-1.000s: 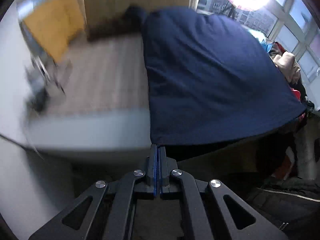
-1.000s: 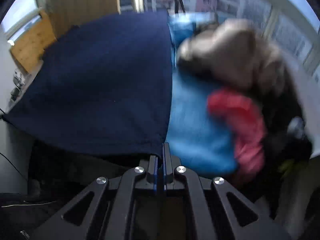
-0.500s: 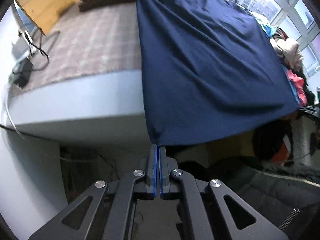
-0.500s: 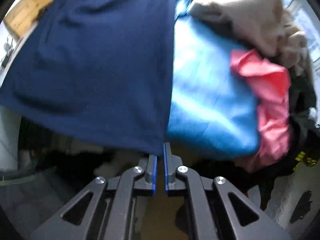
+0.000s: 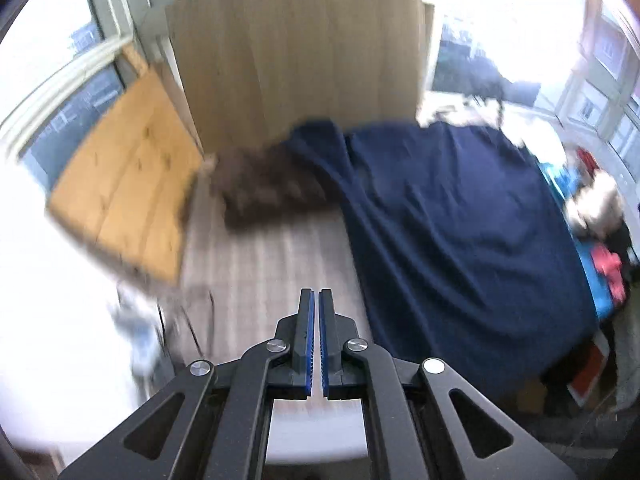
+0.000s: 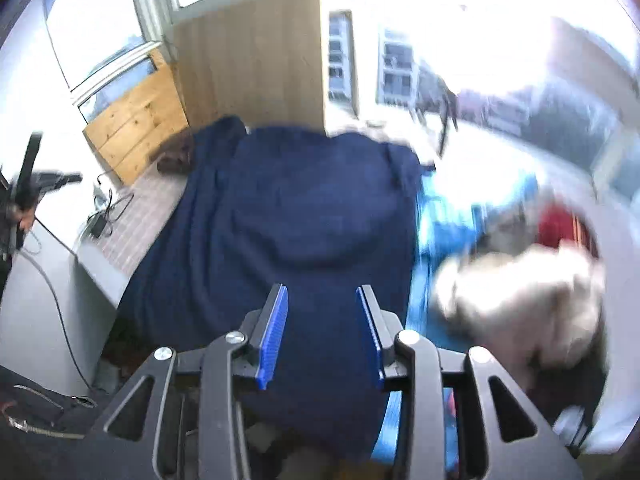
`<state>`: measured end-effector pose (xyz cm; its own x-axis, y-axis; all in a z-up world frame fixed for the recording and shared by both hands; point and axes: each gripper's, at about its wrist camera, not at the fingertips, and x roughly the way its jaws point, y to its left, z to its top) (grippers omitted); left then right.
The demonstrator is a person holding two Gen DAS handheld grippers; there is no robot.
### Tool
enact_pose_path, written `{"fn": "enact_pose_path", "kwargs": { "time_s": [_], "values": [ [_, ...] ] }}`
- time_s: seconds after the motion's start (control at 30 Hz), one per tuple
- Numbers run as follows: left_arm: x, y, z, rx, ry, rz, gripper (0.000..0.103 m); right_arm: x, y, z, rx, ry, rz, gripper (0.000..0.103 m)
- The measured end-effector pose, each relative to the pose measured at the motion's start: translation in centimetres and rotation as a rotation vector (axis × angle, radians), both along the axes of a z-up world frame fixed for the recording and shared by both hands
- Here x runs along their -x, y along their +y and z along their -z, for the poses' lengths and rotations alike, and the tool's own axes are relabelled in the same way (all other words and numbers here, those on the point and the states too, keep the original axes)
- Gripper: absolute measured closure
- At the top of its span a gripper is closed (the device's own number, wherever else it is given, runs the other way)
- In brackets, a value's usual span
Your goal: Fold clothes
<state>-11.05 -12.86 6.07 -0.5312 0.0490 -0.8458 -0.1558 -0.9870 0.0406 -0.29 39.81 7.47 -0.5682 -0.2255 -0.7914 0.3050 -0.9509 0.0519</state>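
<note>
A navy garment (image 5: 460, 240) lies spread over the checked bed surface (image 5: 260, 272), its near edge hanging over the front. My left gripper (image 5: 315, 294) hovers above the checked surface just left of the garment. A narrow gap separates its blue pads and nothing is between them. In the right wrist view the same navy garment (image 6: 300, 220) fills the middle. My right gripper (image 6: 322, 292) stands wide open above its near part, touching no cloth.
A pile of clothes sits to the right of the garment: beige (image 6: 520, 292), red (image 6: 560, 224) and light blue (image 6: 440, 216). A brown item (image 5: 264, 192) lies at the far end by a wooden panel (image 5: 296, 52). A wooden board (image 5: 120, 184) and cables (image 6: 104, 216) are at the left.
Both grippers let go of the garment's near corners and rose higher. The left one opened slightly, the right one opened wide. The garment now rests on the bed.
</note>
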Motion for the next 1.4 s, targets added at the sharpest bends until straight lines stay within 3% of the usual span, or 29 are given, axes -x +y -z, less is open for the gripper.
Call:
{"fn": "enact_pose_path", "kwargs": {
  "time_s": [0.1, 0.17, 0.33, 0.4, 0.67, 0.8, 0.87, 0.9, 0.93, 1.0, 1.13, 1.27, 1.4],
  "values": [
    [6.5, -1.6, 0.9, -0.075, -0.012, -0.001, 0.1, 7.4, -2.9, -0.6, -0.066, 0.042, -0.027, 0.062],
    [10.6, -1.9, 2.9, -0.083, -0.024, -0.004, 0.096, 11.7, -4.6, 0.3, -0.13, 0.046, -0.016, 0.06],
    [19.0, -1.7, 8.3, -0.114, -0.081, -0.008, 0.092, 20.7, -4.9, 5.2, -0.045, -0.056, 0.054, 0.06],
    [21.7, -1.6, 10.2, -0.117, -0.107, -0.001, 0.092, 23.6, -5.5, 6.8, -0.01, -0.085, 0.052, 0.06],
    [29.4, -2.2, 16.5, -0.094, -0.19, -0.013, 0.09, 32.3, -13.2, 13.5, -0.098, -0.082, -0.099, 0.059],
    [30.7, -0.7, 18.0, -0.094, -0.212, 0.02, 0.088, 37.0, -16.1, 18.1, -0.105, -0.123, -0.153, 0.059],
    [30.9, 0.1, 18.7, -0.058, -0.217, 0.05, 0.088, 38.8, -17.0, 20.1, -0.088, -0.135, -0.16, 0.059],
    [30.9, 0.5, 19.2, -0.026, -0.216, 0.079, 0.09, 39.4, -17.3, 20.8, -0.081, -0.137, -0.163, 0.059],
    [30.8, 0.7, 19.5, -0.007, -0.211, 0.09, 0.103, 40.0, -17.5, 21.6, -0.074, -0.138, -0.166, 0.059],
    [30.4, 0.6, 19.4, -0.002, -0.184, 0.075, 0.103, 40.9, -18.0, 22.9, -0.077, -0.142, -0.169, 0.059],
    [28.1, -0.2, 16.2, -0.015, -0.089, 0.049, 0.103, 41.2, -16.8, 23.2, -0.082, -0.135, -0.142, 0.059],
    [25.2, -3.7, 13.0, -0.047, -0.025, -0.043, 0.103, 41.3, -15.3, 23.3, -0.085, -0.123, -0.112, 0.058],
    [26.7, -4.3, 13.7, -0.089, -0.09, -0.054, 0.101, 41.4, -13.9, 23.4, -0.088, -0.112, -0.082, 0.058]
  ]
}}
